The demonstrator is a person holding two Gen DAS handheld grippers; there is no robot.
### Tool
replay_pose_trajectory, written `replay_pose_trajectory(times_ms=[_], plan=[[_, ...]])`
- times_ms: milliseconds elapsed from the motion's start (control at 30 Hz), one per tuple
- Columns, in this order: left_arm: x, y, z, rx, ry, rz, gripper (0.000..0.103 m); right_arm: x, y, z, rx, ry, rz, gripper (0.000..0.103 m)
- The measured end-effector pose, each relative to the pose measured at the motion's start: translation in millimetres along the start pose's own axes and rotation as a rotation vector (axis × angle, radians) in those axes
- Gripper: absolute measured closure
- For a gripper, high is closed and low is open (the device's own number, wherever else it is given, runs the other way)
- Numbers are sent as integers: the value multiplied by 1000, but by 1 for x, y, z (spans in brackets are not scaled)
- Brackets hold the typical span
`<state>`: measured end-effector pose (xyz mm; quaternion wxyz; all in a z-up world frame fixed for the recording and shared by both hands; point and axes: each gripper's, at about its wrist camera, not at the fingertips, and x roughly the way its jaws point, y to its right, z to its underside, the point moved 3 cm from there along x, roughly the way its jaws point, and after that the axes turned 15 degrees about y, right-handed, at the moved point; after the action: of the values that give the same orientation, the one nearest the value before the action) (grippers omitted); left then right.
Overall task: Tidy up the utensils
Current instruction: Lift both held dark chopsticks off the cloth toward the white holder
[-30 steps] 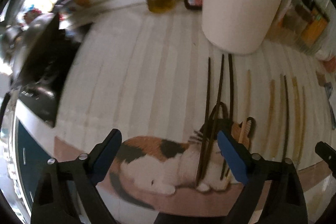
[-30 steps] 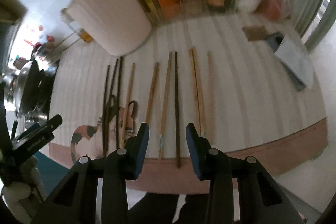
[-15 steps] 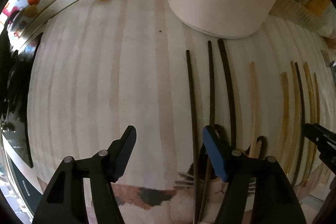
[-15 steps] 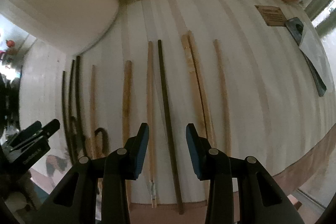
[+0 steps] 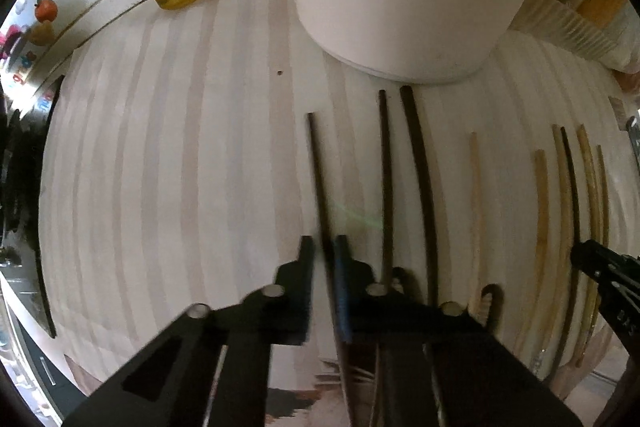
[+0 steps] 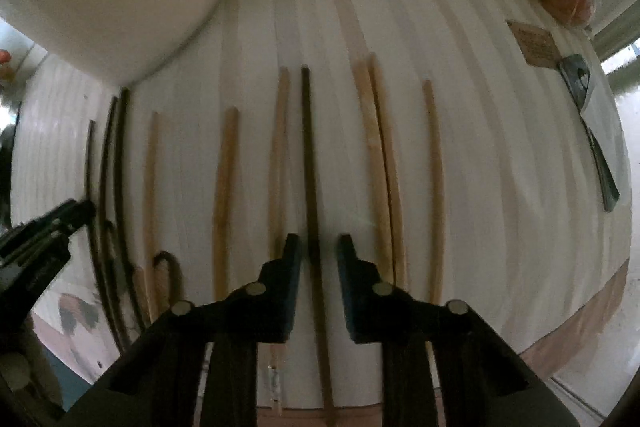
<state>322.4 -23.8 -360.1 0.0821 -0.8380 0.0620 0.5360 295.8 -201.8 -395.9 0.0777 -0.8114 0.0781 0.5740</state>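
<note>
Narrowed since half a second earlier, the left gripper [image 5: 323,247] pinched a dark chopstick [image 5: 316,163]; the right gripper [image 6: 318,247] straddled another dark chopstick [image 6: 309,155], jaws apart.

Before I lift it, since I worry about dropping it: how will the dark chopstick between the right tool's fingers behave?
The dark chopstick looks thin and straight, so probably stiff and light. Its smooth, narrow shaft may slip or pivot in the right tool, whose jaws straddle it near one end. Nudged sideways on the striped mat, it could roll.
</note>
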Motion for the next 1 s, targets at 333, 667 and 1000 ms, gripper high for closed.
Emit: replay_pose_trajectory(times_ms=[333, 667, 1000], plan=[[-11, -23, 20, -33, -17, -78, 99, 0, 28, 11, 19, -31, -48, 97], [-15, -33, 47, -62, -48, -85, 100, -1, 46, 24, 10, -135, -58, 97], [-13, -34, 48, -50, -49, -66, 99, 20, 28, 3, -75, -148, 45, 96]])
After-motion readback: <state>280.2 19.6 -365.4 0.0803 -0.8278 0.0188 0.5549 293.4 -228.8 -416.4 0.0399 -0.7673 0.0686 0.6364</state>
